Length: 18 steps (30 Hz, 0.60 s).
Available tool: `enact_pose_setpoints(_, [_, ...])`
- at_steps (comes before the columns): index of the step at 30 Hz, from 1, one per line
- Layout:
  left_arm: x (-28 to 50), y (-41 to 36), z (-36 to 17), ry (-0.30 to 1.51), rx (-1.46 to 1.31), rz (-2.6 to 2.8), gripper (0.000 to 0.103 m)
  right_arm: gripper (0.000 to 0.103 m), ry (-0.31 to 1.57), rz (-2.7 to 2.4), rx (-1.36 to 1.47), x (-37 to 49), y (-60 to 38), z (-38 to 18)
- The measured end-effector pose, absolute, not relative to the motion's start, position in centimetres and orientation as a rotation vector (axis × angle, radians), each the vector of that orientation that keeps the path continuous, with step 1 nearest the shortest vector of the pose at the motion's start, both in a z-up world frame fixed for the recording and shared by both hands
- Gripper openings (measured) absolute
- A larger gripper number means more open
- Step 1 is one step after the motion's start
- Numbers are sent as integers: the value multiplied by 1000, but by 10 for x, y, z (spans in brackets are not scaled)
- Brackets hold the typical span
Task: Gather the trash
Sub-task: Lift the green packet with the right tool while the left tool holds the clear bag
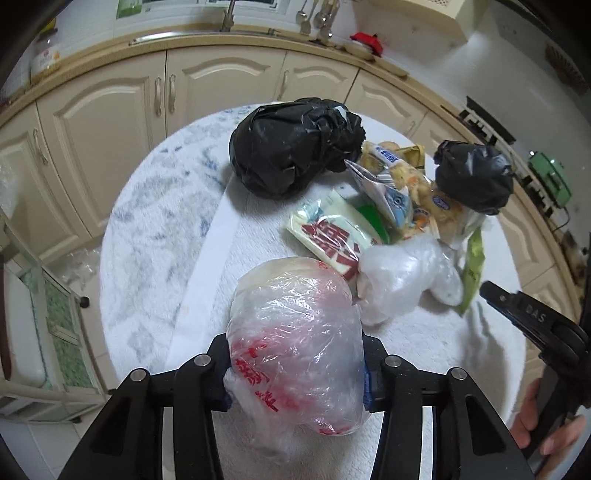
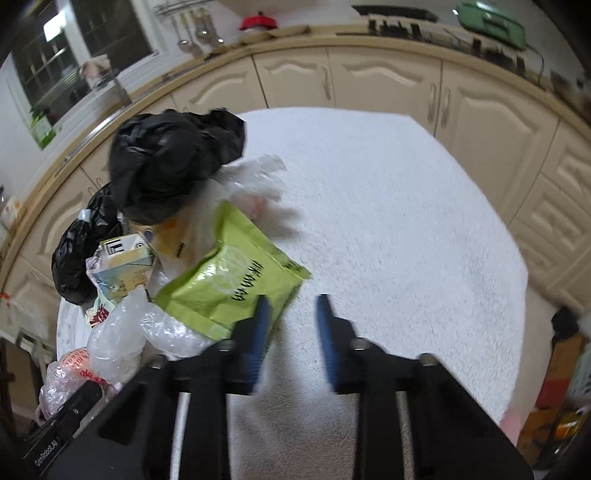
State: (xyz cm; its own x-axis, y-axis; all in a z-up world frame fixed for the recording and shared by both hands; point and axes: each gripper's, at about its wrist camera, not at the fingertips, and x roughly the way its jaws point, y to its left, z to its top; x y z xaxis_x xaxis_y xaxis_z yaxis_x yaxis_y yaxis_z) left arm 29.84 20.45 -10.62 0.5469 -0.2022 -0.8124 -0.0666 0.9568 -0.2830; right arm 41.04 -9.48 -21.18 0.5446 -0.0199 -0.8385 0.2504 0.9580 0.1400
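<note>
- Left claw (image 1: 295,345): closed partway on the translucent bag with red print (image 1: 291,325), pads pressed into both flanks; the bag was nearest the camera, at the near edge of the heap.
- Right claw (image 2: 291,306): nearly closed, only a narrow gap between the pads, nothing in it; it hung over bare cloth just beside the green pouch (image 2: 229,280).
- Risk, slippage: the film looked thin and slack, so we judged the bag could slide out of the pads if lifted fast (its contents sagged below the grip).
- Risk, tearing: a hard squeeze on crinkled plastic could split it and spill the contents.
- Risk, dragging: the bag touched the clear plastic wad (image 1: 399,277), which could come along or roll off.
- Risk, collision: with both claws close to one heap, the right one could knock the pouch or the carton (image 1: 384,192).
- Remaining trash: large black bag (image 1: 288,147), small black bag (image 1: 472,177) and white packet with red characters (image 1: 332,236), all crowded together.
- Surface: worktop under a white fluffy cloth (image 2: 388,203) (part faintly blue-patterned); its right half lay bare.
- Room: a kitchen with cream cabinets (image 1: 110,129), a tap (image 1: 227,18), hanging utensils (image 1: 317,18) and a green appliance (image 2: 491,22).
</note>
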Motion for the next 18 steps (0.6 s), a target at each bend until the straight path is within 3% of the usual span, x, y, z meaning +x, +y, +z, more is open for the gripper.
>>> enact_pose_setpoints(3, [303,200,-107,993,-286,-76,44,18,986,-120,239,410,-91,-207])
enact_pose_setpoints(4, [304,200,-107,993,-284,-75,44,24,983,-108,245,410,-89,-205])
enact_pose_setpoints(6, [306,200,-107,994,-288,-75,44,64,955,-92,237,411,-83,-200])
enact_pose_setpoints(7, [307,201,-108,997,-293,-76,44,96,936,-94,221,412,-79,-199])
enact_pose_setpoints(8, [308,202,-109,999,-303,-77,44,103,917,-107,197,413,-75,-196])
enact_pose_setpoints(15, [310,204,-110,1004,-311,-69,44,99,981,-124,99,443,-59,-217])
enact_pose_setpoints(16, [311,203,-110,1004,-304,-66,44,79,1004,-114,108,446,-61,-224])
enact_pose_setpoints(18, [310,201,-111,1002,-291,-63,44,59,1008,-28,241,444,-71,-229])
